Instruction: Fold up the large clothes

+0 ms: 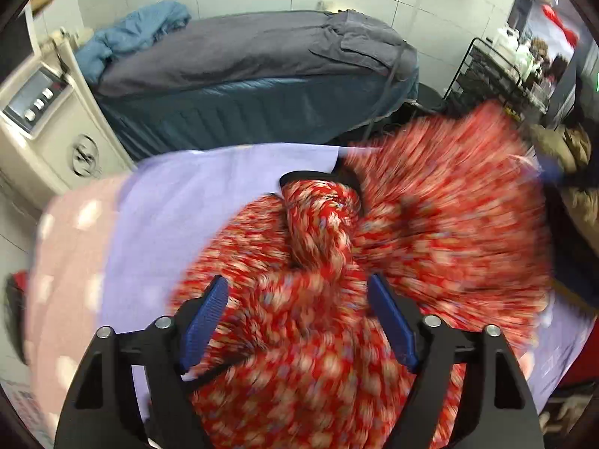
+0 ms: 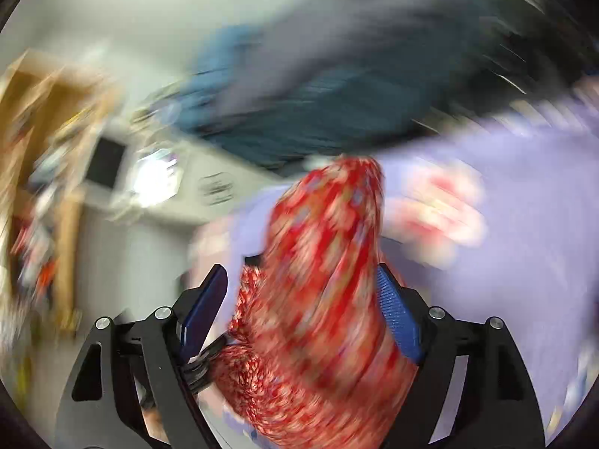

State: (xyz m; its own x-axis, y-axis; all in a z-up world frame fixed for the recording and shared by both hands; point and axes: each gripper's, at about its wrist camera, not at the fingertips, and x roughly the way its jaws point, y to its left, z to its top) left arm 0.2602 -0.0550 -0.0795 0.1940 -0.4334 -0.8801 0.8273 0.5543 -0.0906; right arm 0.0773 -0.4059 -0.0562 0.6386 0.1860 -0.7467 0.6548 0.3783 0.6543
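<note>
- Now my left gripper (image 1: 297, 321) is wide apart above the red flowery garment (image 1: 430, 202), so nothing is pinched in it and the cloth can lie loose.
- That garment sits in a bunched heap on the pale purple sheet (image 1: 209, 191), spread flat there to give me a soft place to fold on.
- Its black-edged part (image 1: 299, 176) pokes out near the middle, and I think I need to find the edges before I fold.
- My right gripper (image 2: 299, 314) is wide too. A hump of the red cloth stands between its blue pads (image 2: 397, 314). It seems to brush one pad, but the picture is very blurry.
- Behind the sheet is a grey-covered bed (image 1: 243, 52), well apart from my work.
- I think the folding has hardly started, because the cloth is all crumpled.
</note>
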